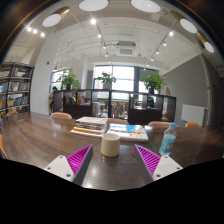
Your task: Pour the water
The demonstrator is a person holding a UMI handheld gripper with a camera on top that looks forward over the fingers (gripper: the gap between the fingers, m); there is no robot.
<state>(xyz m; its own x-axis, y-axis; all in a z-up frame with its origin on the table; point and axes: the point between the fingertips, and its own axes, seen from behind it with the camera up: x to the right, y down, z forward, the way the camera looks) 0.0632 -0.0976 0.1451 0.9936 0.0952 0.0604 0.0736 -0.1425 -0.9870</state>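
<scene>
Approaching, judging by the layout: claw (110, 160) released, fingers spread, nothing grasped. One pale cup (110, 144) just ahead between the fingers on the bench (40, 135); one water bottle (167, 139) farther right. One stack of books (92, 124) beyond. Next, probably: steer right, close on bottle.

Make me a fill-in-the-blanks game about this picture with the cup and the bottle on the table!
1. The small white cup stands just ahead of the gripper, whose pads are coloured ____.
2. The clear plastic water bottle has a ____ cap.
3. The cup and bottle rest on a long brown ____ table.
4. Behind the cup lies a stack of ____.

Missing words: pink; blue; wooden; books
</scene>
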